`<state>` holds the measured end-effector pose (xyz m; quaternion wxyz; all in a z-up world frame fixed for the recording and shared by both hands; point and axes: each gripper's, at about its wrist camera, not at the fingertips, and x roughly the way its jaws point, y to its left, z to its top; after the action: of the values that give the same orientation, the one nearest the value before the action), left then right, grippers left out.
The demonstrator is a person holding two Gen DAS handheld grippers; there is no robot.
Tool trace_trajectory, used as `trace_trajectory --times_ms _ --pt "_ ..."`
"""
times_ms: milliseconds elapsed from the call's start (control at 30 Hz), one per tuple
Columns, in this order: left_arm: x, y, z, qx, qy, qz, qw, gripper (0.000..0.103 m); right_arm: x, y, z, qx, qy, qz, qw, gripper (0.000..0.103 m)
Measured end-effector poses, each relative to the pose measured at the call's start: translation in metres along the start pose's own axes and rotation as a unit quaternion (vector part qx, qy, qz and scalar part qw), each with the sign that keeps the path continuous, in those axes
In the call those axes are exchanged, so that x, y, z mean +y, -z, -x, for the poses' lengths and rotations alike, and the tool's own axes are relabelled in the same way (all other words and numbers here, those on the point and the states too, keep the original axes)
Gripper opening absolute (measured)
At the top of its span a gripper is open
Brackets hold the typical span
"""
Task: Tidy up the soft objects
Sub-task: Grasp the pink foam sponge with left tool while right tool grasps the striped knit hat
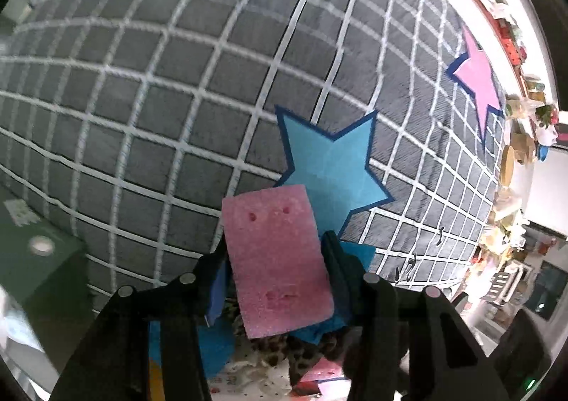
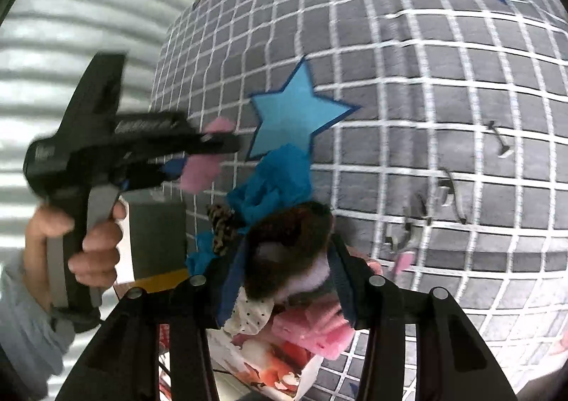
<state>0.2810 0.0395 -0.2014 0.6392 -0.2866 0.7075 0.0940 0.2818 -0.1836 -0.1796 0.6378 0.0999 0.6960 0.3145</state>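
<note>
Left wrist view: both claws loaded above the soft pile

Grey gridded mat [image 1: 159, 99] carries a blue star patch [image 1: 330, 166]. Lift each item clear before sorting. Left claw [image 1: 275, 259] pinches a pink sponge [image 1: 277, 259], flat, pitted, held upright over the pile. Right claw [image 2: 289, 259] grips a brown furry item [image 2: 287, 241], dark and blurred, above pink foam pieces [image 2: 312, 333].

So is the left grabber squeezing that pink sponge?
Touching. In the left wrist view the left gripper has both fingers pressed against the sides of the pink sponge, lifted above the grid blanket.
</note>
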Motion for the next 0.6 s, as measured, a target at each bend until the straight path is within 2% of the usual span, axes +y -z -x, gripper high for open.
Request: trace_trajectory --times_ms 200,300,433,500,533,600 --pt "-0.018 0.016 0.028 -0.058 -0.033 -0.053 0.9964 0.052 -0.012 -0.005 0.03 -0.025 0.0 -0.027 0.999 0.049" --pt "-0.029 0.032 0.035 -0.079 -0.044 -0.08 0.9927 0.052 -0.015 0.004 0.037 -0.03 0.001 -0.038 0.999 0.049" --pt "-0.038 0.048 0.046 -0.094 -0.046 -0.103 0.9892 0.052 -0.024 0.005 0.036 -0.029 0.042 -0.045 0.998 0.05" --pt "-0.04 0.054 0.05 -0.094 -0.042 -0.107 0.9889 0.053 -0.027 0.001 0.031 -0.025 0.064 -0.039 0.997 0.061" --pt "-0.039 0.058 0.052 -0.093 -0.041 -0.109 0.9888 0.053 -0.028 -0.002 0.028 -0.022 0.078 -0.034 0.996 0.07" --pt "-0.04 0.064 0.055 -0.094 -0.043 -0.114 0.9881 0.053 -0.032 -0.007 0.022 -0.015 0.1 -0.027 0.994 0.072"
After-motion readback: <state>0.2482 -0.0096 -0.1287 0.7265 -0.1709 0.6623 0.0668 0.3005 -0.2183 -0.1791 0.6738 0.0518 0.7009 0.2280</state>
